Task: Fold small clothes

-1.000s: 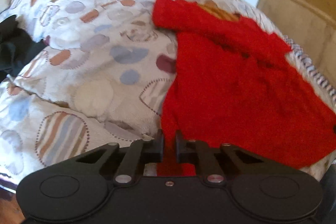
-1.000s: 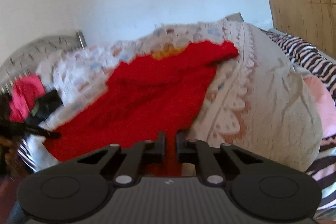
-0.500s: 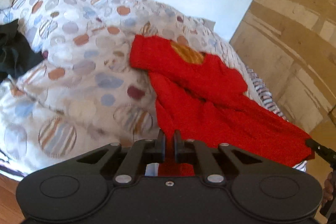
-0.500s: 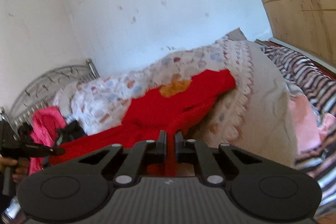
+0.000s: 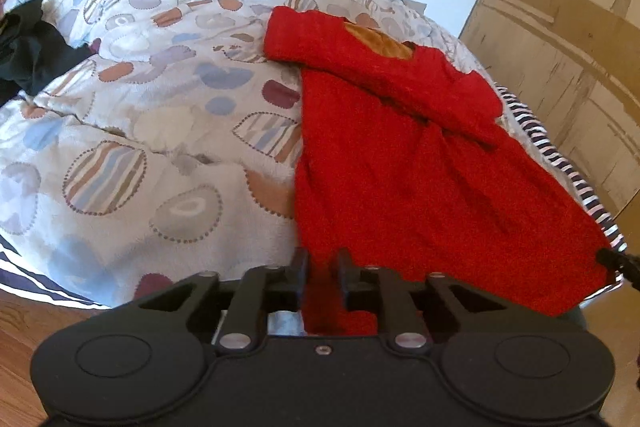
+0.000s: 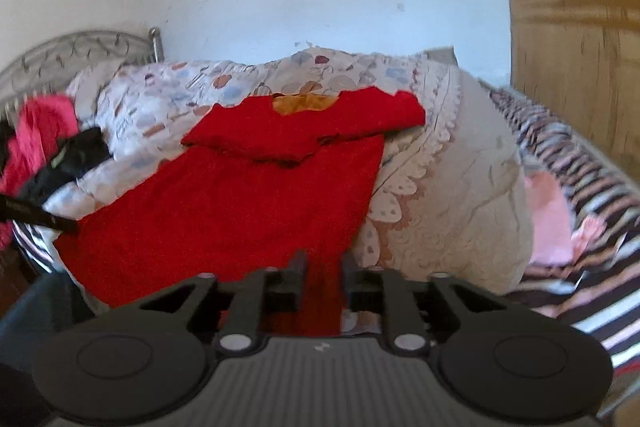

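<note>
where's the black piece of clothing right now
In the left wrist view the black garment lies at the far left edge on the patterned quilt, well left of the red sweater.

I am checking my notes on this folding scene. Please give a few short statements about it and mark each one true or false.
1. The red garment lies on the patterned blanket. True.
2. Its sleeves hang over the bed's edge. False: they are folded across its chest.
3. A striped sheet shows beside the blanket. True.
4. The pink cloth lies on the red garment. False: it lies apart, near the metal headboard.
</note>
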The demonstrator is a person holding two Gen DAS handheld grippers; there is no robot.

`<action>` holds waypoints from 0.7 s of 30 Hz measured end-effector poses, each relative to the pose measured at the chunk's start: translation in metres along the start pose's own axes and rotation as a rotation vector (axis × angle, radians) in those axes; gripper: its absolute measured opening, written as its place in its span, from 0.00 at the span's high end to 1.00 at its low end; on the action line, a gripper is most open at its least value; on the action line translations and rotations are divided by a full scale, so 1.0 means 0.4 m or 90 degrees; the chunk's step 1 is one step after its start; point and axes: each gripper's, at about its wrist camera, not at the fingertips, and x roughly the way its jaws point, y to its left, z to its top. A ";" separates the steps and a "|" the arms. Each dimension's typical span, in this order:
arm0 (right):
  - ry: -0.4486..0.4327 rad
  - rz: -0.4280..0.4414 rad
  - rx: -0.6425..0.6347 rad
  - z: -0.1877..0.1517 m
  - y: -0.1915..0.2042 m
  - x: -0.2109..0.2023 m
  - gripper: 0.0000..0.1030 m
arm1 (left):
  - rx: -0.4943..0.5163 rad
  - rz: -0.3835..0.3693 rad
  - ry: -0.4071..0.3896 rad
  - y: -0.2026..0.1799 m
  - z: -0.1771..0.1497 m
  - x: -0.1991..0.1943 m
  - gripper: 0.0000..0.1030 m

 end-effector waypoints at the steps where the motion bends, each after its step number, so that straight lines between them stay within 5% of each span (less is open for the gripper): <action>1: -0.005 -0.005 -0.019 -0.001 0.008 -0.003 0.51 | 0.004 0.010 -0.006 -0.001 0.001 -0.004 0.66; 5: -0.034 0.013 -0.138 -0.013 0.057 -0.032 0.22 | 0.024 0.052 -0.059 -0.018 0.006 -0.037 0.22; 7: -0.034 0.014 -0.230 -0.026 0.099 -0.039 0.11 | 0.052 0.059 -0.077 -0.034 0.008 -0.048 0.17; 10: -0.016 0.005 -0.395 -0.071 0.173 -0.034 0.10 | 0.070 0.063 -0.091 -0.059 0.010 -0.051 0.02; 16: 0.033 -0.071 -0.609 -0.179 0.266 0.038 0.11 | 0.087 0.043 -0.086 -0.102 -0.003 -0.031 0.01; 21: 0.011 -0.157 -0.690 -0.235 0.289 0.095 0.15 | 0.095 0.029 -0.079 -0.127 -0.012 -0.020 0.01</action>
